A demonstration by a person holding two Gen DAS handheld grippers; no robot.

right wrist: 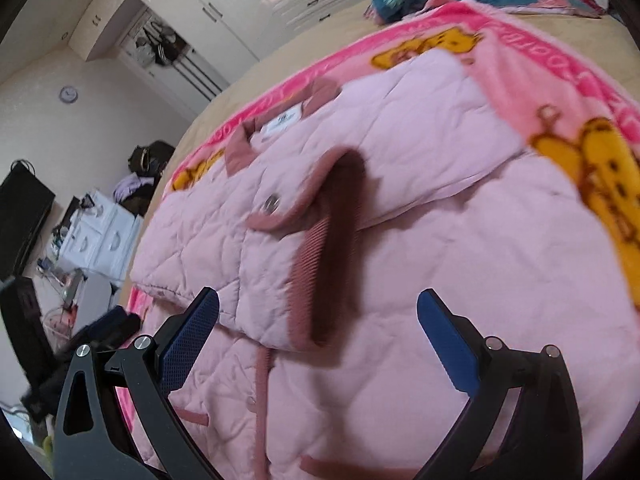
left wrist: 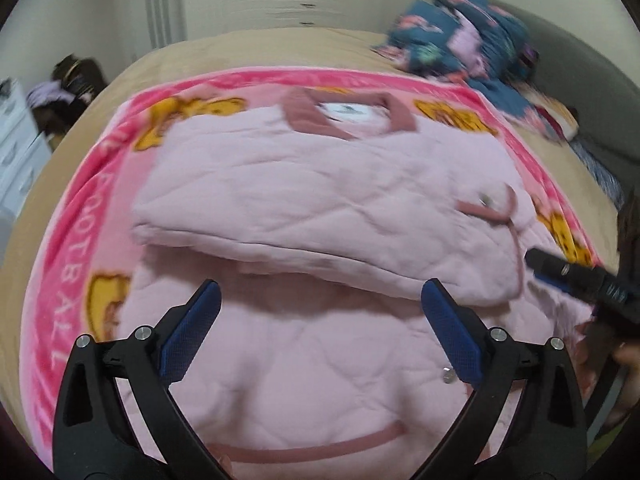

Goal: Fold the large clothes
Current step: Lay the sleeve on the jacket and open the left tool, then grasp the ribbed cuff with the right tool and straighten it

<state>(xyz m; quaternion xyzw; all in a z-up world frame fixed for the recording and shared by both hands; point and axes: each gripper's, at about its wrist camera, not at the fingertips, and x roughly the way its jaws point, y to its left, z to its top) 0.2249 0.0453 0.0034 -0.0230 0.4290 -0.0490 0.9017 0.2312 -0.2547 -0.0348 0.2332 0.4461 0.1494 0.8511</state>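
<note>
On pink blanket [left wrist: 72,280] "FOOTBALL" | quilted jacket [left wrist: 320,184] folded, label unreadable | both tools released, empty

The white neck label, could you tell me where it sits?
In the left wrist view, the white label sits inside the jacket's dusty-pink collar, at the far end.

Home bedroom: big bed [left wrist: 248,46] w/ tan sheet, pink cartoon blanket [right wrist: 516,60] on it, floral bedding [left wrist: 460,46] heaped at far end, white wardrobe [right wrist: 256,4], white drawers [right wrist: 100,236], wall clock [right wrist: 68,94], TV [right wrist: 20,224].
</note>
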